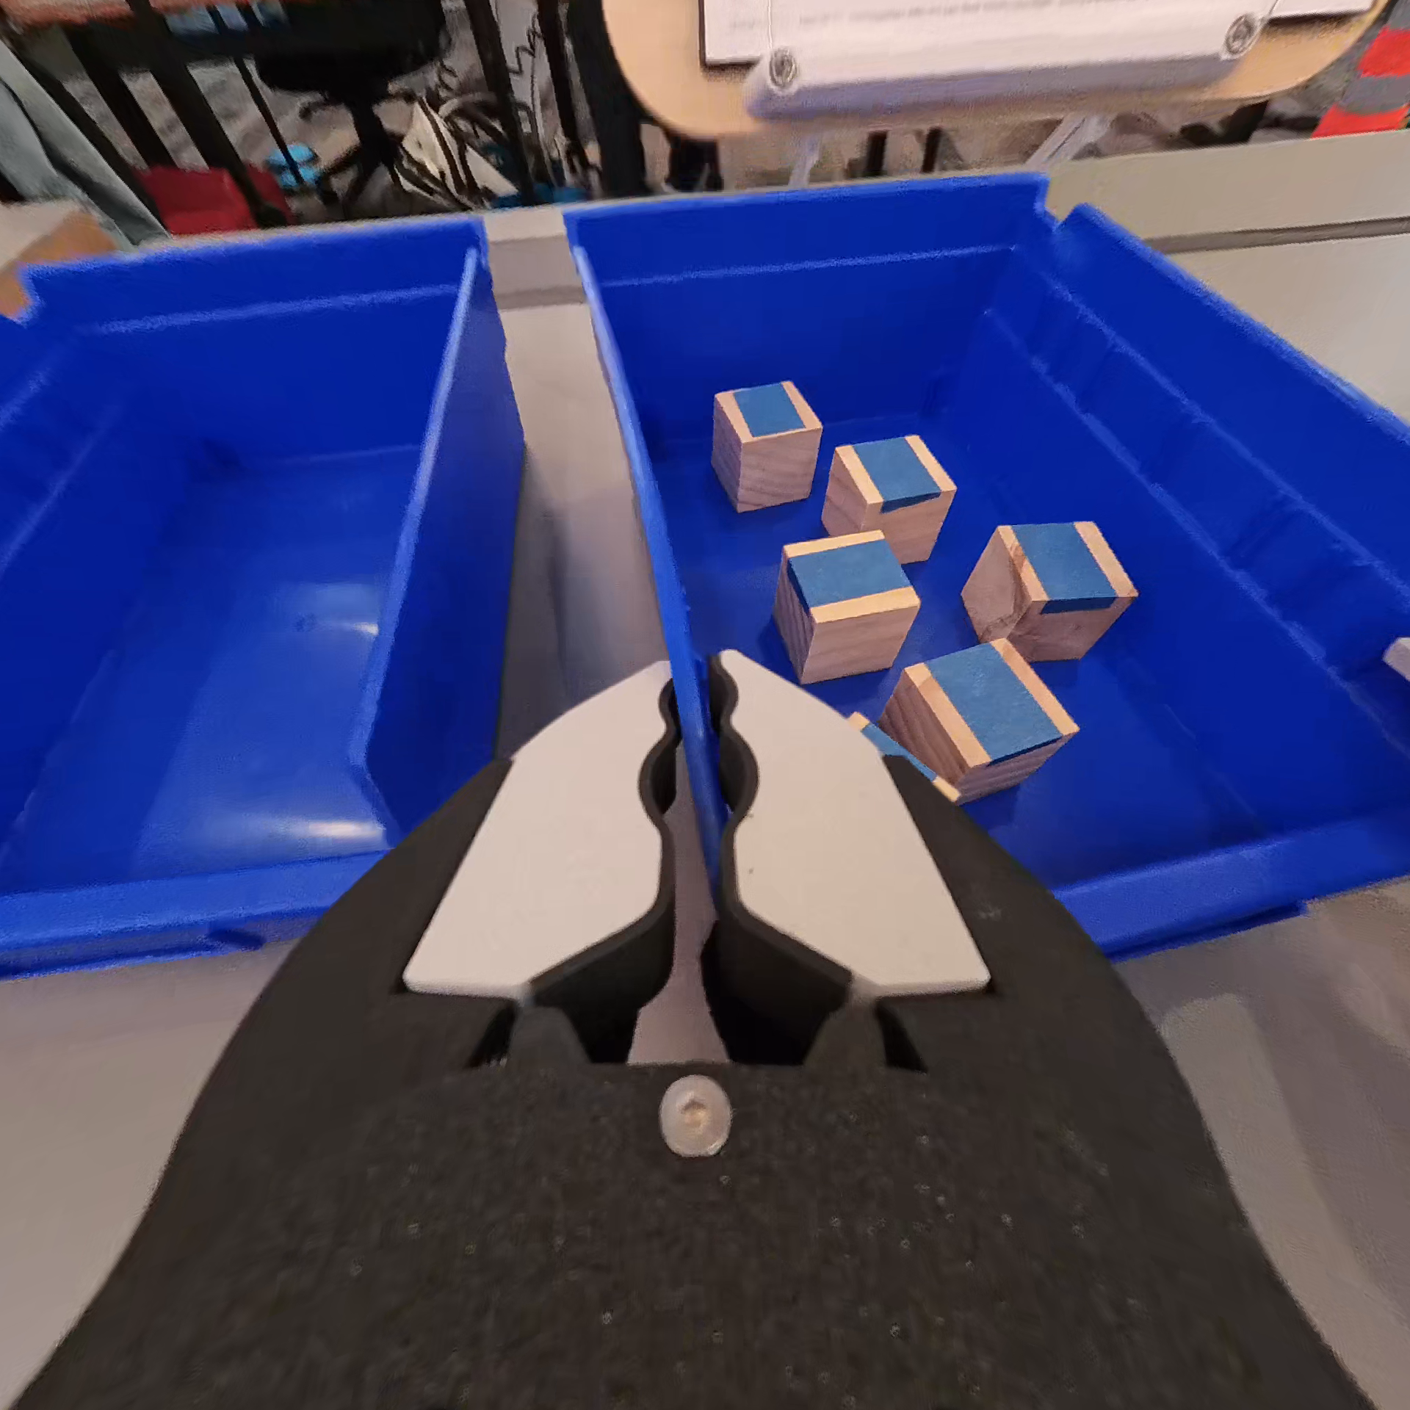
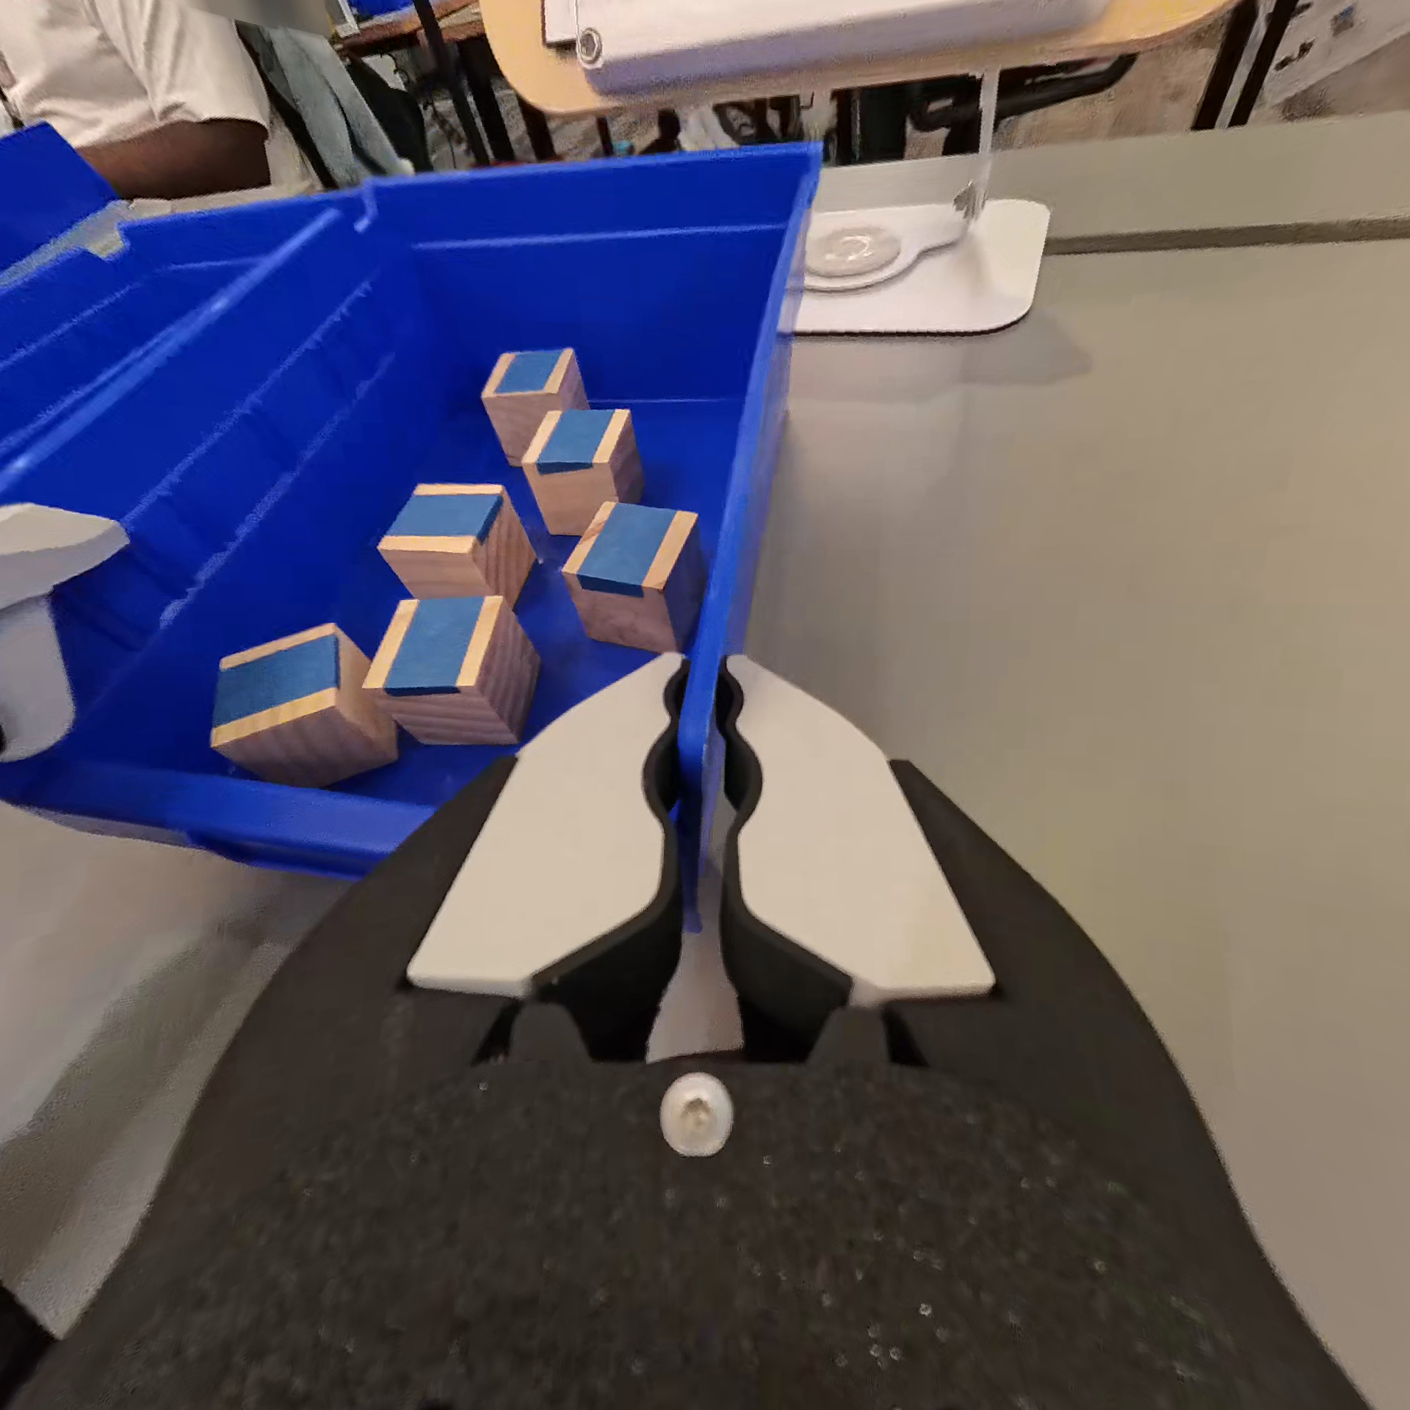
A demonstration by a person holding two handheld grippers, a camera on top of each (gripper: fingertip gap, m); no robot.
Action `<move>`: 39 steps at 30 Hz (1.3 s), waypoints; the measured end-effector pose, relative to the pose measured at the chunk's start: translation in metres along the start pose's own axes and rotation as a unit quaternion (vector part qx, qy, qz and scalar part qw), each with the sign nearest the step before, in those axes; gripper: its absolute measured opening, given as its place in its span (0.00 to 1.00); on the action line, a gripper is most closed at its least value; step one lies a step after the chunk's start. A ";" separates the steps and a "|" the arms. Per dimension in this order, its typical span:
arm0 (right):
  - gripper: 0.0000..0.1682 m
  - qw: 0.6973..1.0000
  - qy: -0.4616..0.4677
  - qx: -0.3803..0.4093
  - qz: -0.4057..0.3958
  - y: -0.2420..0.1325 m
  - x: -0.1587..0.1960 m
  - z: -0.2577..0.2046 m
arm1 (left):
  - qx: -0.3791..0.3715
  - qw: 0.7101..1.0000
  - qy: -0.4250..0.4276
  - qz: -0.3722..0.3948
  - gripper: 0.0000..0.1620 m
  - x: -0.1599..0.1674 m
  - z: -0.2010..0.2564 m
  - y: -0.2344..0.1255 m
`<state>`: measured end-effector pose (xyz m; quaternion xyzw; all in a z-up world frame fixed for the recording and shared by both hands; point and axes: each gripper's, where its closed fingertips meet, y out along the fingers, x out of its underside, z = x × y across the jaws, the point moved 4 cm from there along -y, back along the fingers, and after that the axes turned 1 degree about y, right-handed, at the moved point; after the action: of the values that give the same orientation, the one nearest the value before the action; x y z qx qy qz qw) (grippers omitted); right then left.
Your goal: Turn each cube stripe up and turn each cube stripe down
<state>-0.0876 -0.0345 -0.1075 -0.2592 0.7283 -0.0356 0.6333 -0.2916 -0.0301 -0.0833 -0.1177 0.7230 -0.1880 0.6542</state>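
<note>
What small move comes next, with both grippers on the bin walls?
Probably release a wall: the left gripper and right gripper each pinch a side of the blue bin, while all six wooden cubes sit stripe up, untouched. Free the right gripper to grasp one.

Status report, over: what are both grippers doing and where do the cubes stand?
Left gripper shut on bin's left wall, right gripper shut on its right wall. Six cubes in bin, stripes up. Nothing blocking them.
</note>
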 end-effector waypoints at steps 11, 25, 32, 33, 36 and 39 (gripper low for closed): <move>0.17 0.978 -0.132 -0.037 0.159 -0.057 -0.017 0.004 | 0.041 0.987 -0.069 0.142 0.35 -0.005 -0.073 -0.081; 0.17 0.929 -0.292 -0.157 0.163 -0.055 0.024 -0.110 | -0.101 0.987 -0.060 0.106 0.27 0.033 -0.285 -0.009; 0.03 0.935 -0.250 -0.221 0.117 -0.053 0.028 -0.153 | -0.025 0.991 -0.126 0.043 0.02 0.036 -0.275 0.004; 0.04 0.936 -0.254 -0.215 0.116 -0.050 0.027 -0.160 | -0.036 0.990 -0.131 0.042 0.02 0.039 -0.272 -0.003; 0.06 0.943 -0.233 -0.212 0.106 -0.039 0.023 -0.185 | -0.069 0.988 -0.128 0.047 0.01 0.052 -0.258 -0.032; 0.13 0.956 -0.195 -0.206 0.080 -0.025 0.024 -0.208 | -0.111 0.984 -0.126 0.052 0.02 0.069 -0.244 -0.070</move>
<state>-0.2769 -0.1239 -0.0795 -0.3271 0.6008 0.2173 0.6964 -0.5462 -0.0930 -0.0978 -0.1742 0.6561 -0.0562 0.7321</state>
